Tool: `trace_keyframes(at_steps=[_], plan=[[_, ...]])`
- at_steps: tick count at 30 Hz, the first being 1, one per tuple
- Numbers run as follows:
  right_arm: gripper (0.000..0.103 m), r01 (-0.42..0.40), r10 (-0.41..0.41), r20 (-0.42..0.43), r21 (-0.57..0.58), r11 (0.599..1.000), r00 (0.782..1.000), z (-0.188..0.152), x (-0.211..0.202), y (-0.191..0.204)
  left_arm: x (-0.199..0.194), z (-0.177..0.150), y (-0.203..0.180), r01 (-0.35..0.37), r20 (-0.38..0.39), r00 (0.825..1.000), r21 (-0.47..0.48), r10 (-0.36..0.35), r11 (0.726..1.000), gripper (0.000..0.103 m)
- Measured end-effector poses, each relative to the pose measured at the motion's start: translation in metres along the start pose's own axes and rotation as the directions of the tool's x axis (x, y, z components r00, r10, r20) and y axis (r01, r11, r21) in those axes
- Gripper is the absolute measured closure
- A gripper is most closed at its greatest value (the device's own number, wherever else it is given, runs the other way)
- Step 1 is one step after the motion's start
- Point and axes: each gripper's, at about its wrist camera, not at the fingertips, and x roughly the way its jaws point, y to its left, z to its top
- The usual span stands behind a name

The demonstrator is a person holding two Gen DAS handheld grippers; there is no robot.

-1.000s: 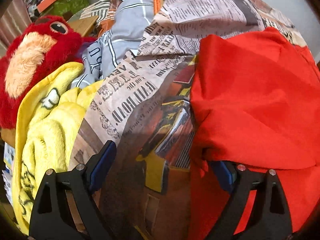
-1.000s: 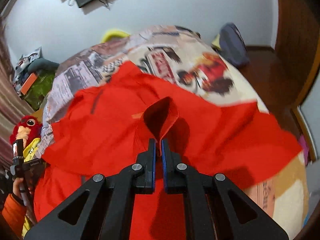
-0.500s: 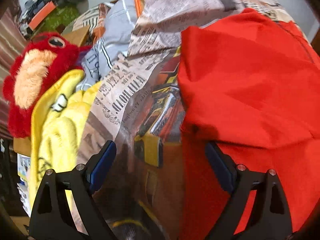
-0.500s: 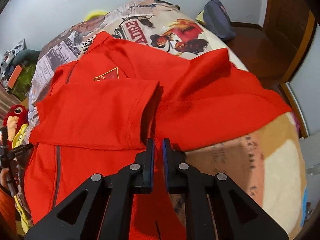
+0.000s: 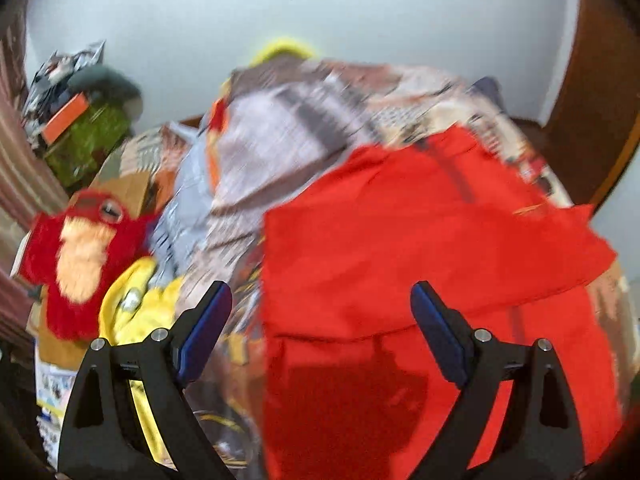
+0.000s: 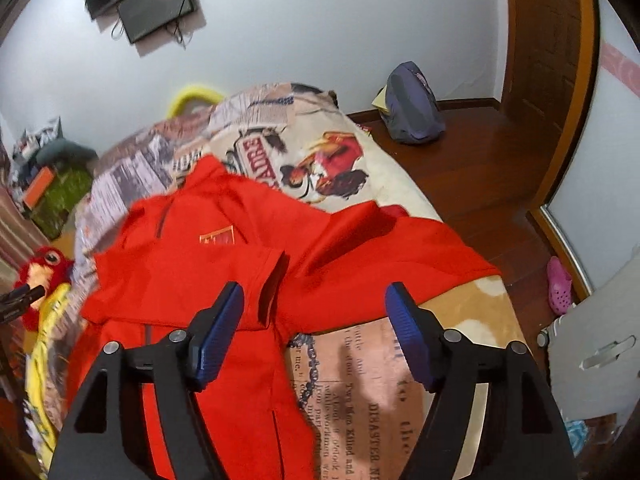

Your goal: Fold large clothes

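Fingers of the left gripper [image 5: 322,320] are seen spread wide at the bottom of the left wrist view, with nothing between them. Compared with a second ago, far more of the room is taken in (the picture is blurred by motion): the white wall now fills the top, and the red jacket [image 5: 420,264] lies lower right on the bed [image 5: 304,128], one sleeve laid across its body. A red plush toy [image 5: 80,256] and a yellow blanket [image 5: 136,316] sit at the lower left.

In the right wrist view, the right gripper [image 6: 314,332], pinched shut a second ago on a raised peak of red cloth, is being opened, and nothing is held between its fingers. The jacket [image 6: 192,264] is spread across the centre left, its folded sleeve cuff just above the left finger. The sleeve fold is judged finished and let go, with the other side yet to be folded.

No containers holding anything can be made out (a grey bag [image 6: 412,112] lies closed on the floor at upper right).
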Motion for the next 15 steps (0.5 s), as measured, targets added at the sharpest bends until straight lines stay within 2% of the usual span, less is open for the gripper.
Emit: trace_keyframes(at_steps=[4, 7, 11, 15], plan=[[0.032, 0.015, -0.016, 0.015, 0.058, 0.998, 1.000, 0.006, -0.001, -0.024, -0.010, 0.019, -0.040, 0.075, 0.054, 0.996, 0.041, -0.077, 0.996, 0.012], [0.032, 0.027, -0.027, -0.007, 0.114, 0.993, 1.000, 0.007, 0.008, -0.043, -0.007, 0.025, -0.068, 0.115, 0.063, 0.991, 0.073, -0.120, 0.991, 0.012], [0.032, 0.023, -0.009, -0.059, 0.240, 0.971, 0.998, 0.002, 0.033, -0.079, 0.015, 0.027, -0.105, 0.183, 0.031, 0.982, 0.096, -0.187, 0.978, 0.012], [0.032, 0.027, 0.015, -0.112, 0.365, 0.930, 0.994, -0.005, 0.067, -0.112, 0.045, 0.025, -0.126, 0.215, -0.020, 0.977, 0.098, -0.214, 0.972, 0.012]])
